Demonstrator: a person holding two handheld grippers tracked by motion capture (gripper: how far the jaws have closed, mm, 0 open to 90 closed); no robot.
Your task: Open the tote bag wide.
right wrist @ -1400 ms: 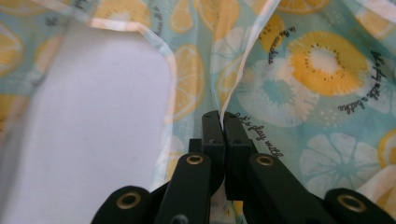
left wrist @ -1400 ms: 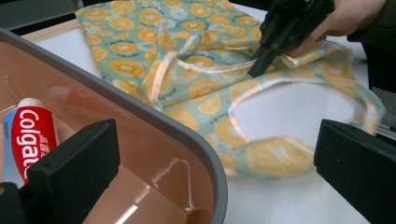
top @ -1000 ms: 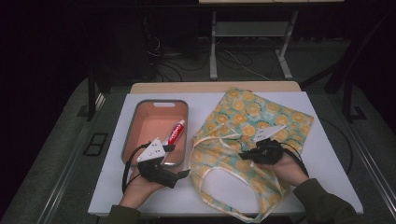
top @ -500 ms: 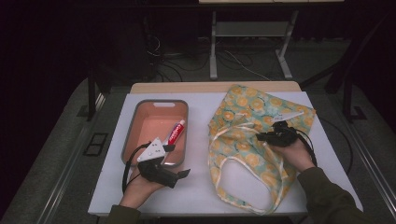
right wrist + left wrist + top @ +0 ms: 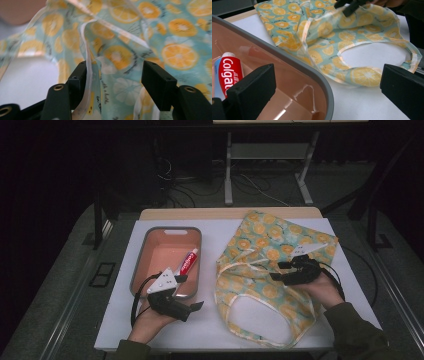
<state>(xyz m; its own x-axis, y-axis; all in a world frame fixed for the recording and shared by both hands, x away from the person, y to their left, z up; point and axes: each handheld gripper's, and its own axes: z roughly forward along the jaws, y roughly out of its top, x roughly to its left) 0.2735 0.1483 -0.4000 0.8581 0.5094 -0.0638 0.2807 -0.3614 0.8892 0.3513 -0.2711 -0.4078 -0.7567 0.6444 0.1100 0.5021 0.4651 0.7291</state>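
A cloth bag [image 5: 270,252] printed with orange slices lies on the white table, its straps looping toward the front edge. My right gripper [image 5: 276,271] rests on the bag's middle; its jaws have just been opening. In the right gripper view a loose fold of the bag [image 5: 175,50] stands between the parted jaws of the right gripper [image 5: 117,72], its hem against one jaw. My left gripper [image 5: 190,292] is open at the near corner of a pink tray [image 5: 167,230]. A red toothpaste tube [image 5: 188,261] lies in the tray. The left gripper [image 5: 327,82] straddles the tray rim [image 5: 312,72].
The table's wooden far edge [image 5: 225,213] lies beyond the tray and the bag. Bare white table surface [image 5: 210,325] shows between the two hands at the front. Cables and a metal stand [image 5: 230,180] are on the floor behind.
My right gripper dragged the bag's fabric toward the far right, bunching it, and its jaws have since parted. The left gripper has stayed where it was.
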